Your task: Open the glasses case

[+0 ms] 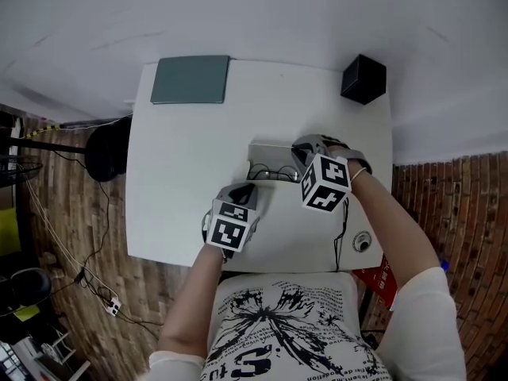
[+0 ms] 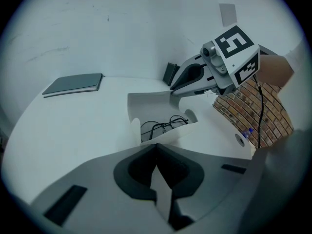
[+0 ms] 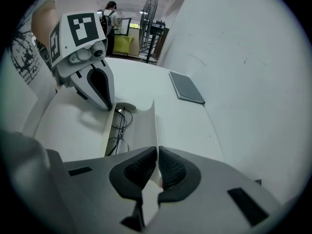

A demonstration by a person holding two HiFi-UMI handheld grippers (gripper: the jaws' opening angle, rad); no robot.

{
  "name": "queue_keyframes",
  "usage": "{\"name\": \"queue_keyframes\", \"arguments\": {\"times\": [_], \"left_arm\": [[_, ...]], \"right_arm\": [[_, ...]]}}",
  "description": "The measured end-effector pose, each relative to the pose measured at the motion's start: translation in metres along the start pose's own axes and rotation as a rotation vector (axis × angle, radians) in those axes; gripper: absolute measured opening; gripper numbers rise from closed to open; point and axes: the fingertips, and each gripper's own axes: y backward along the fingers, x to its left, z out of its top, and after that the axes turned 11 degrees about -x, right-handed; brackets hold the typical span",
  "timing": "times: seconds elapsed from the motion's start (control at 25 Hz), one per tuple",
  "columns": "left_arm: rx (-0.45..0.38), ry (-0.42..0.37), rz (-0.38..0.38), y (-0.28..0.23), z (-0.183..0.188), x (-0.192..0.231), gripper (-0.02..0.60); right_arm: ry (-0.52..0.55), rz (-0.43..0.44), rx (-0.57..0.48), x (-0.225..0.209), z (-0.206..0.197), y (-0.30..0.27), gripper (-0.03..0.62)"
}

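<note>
A white glasses case (image 1: 268,155) lies open in the middle of the white table (image 1: 182,205). Black thin-rimmed glasses (image 1: 274,173) rest inside it. My left gripper (image 1: 246,190) is shut on the case's near wall (image 2: 163,134), with the glasses (image 2: 163,123) just beyond its jaws. My right gripper (image 1: 302,154) is shut on the edge of the raised lid (image 3: 144,123). In the right gripper view the lid stands upright, the glasses (image 3: 117,130) lie left of it, and the left gripper (image 3: 105,104) touches the case's far end. The right gripper (image 2: 171,89) shows at the lid's corner in the left gripper view.
A grey notebook (image 1: 190,79) lies at the table's far left corner and a black box (image 1: 363,78) at the far right corner. A cable hole (image 1: 362,242) with a black cable sits near the right front edge. A black stool (image 1: 107,149) stands left of the table.
</note>
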Motion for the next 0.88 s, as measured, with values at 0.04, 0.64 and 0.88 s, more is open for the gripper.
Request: {"name": "queue_keyframes", "arguments": {"times": [0.04,0.64,0.88], "left_arm": [[0.000,0.002,0.001,0.000,0.000,0.000,0.014],[-0.008,0.027,-0.006,-0.007,0.006,0.002,0.014],[-0.007,0.020,-0.014,-0.006,0.004,0.002,0.014]], "right_arm": [[0.003,-0.003,-0.003,-0.002,-0.001,-0.001,0.032],[0.024,-0.022,-0.048,-0.022,-0.012,-0.018,0.061],[-0.058,-0.064,-0.054,-0.022,-0.010,-0.014,0.066]]}}
